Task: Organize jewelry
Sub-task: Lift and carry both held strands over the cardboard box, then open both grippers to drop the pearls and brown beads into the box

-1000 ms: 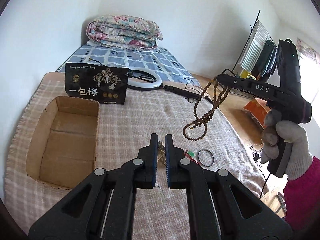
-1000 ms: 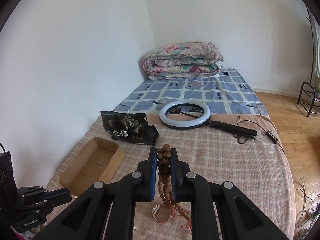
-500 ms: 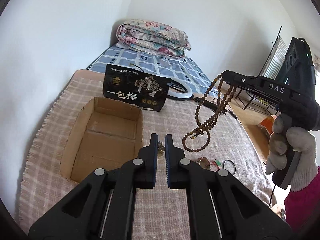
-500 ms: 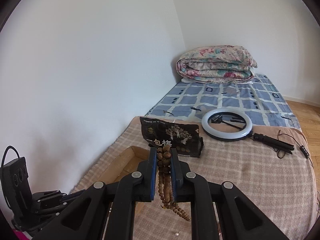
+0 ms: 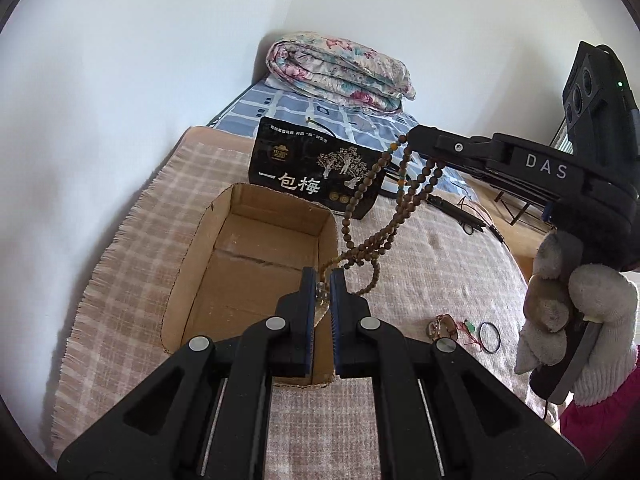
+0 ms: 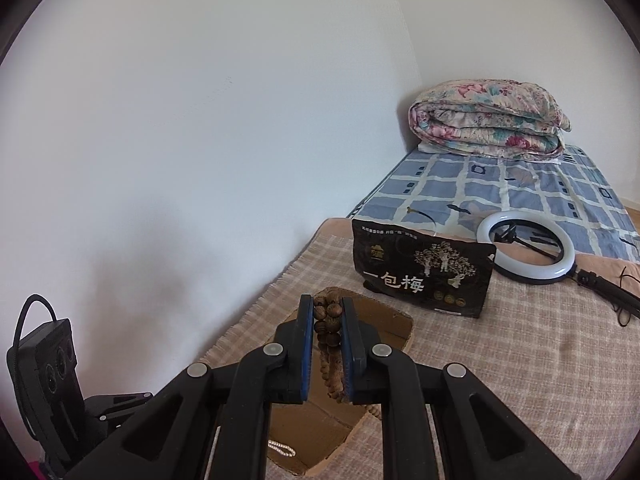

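An open cardboard box lies on the checked blanket, also in the right wrist view. My right gripper is shut on a long brown wooden bead necklace, which hangs in loops over the box's right side. My left gripper is shut on a small pale bracelet, above the box's right wall. A white pearl strand lies inside the box. A watch, a red cord piece with a green bead and a black ring lie on the blanket right of the box.
A black snack bag stands behind the box. A ring light with its handle and cable lies further back. A folded floral quilt sits on the blue checked sheet by the wall. The white wall runs close along the left.
Both grippers have moved left, from over the loose jewelry to over the cardboard box. The hanging bead necklace now dangles at the box's right wall. Both grips stay shut.
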`<state>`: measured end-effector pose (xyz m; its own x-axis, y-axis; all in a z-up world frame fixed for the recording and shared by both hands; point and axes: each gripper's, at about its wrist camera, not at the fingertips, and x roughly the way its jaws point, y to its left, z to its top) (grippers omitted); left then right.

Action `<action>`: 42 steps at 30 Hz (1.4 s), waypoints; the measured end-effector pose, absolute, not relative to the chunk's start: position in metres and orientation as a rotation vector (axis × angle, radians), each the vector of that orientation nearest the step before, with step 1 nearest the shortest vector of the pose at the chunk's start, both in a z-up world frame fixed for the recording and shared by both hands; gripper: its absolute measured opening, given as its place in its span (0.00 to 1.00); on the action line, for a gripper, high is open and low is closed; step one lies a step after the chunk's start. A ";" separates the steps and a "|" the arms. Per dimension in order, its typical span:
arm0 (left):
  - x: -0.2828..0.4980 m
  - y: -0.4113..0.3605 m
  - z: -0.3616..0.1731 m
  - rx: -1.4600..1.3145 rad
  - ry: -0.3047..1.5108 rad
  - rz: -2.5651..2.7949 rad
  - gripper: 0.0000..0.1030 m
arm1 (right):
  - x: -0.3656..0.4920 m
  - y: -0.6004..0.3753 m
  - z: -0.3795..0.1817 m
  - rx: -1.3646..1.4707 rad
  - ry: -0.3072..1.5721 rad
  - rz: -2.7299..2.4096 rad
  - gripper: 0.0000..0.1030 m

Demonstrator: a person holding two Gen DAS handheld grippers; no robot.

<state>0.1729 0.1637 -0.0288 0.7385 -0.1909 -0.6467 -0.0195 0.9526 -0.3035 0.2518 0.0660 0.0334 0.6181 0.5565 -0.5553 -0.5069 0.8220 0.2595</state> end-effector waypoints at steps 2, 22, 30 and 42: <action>0.175 0.168 -0.030 -0.314 0.741 -0.087 0.04 | 0.255 0.073 0.028 0.086 0.675 0.621 0.10; 0.187 0.183 -0.065 -0.293 0.853 0.014 0.09 | 0.283 0.105 -0.047 0.020 0.856 0.616 0.16; 0.182 0.175 -0.061 -0.237 0.828 0.049 0.40 | 0.284 0.093 -0.045 0.019 0.837 0.544 0.65; 0.178 0.157 -0.051 -0.201 0.806 0.028 0.40 | 0.272 0.064 -0.027 0.003 0.789 0.485 0.77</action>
<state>0.1776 0.1574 -0.0512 0.6931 -0.0515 -0.7190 -0.1016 0.9805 -0.1682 0.2724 0.0643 -0.0267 0.6011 0.4195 -0.6802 -0.4172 0.8907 0.1806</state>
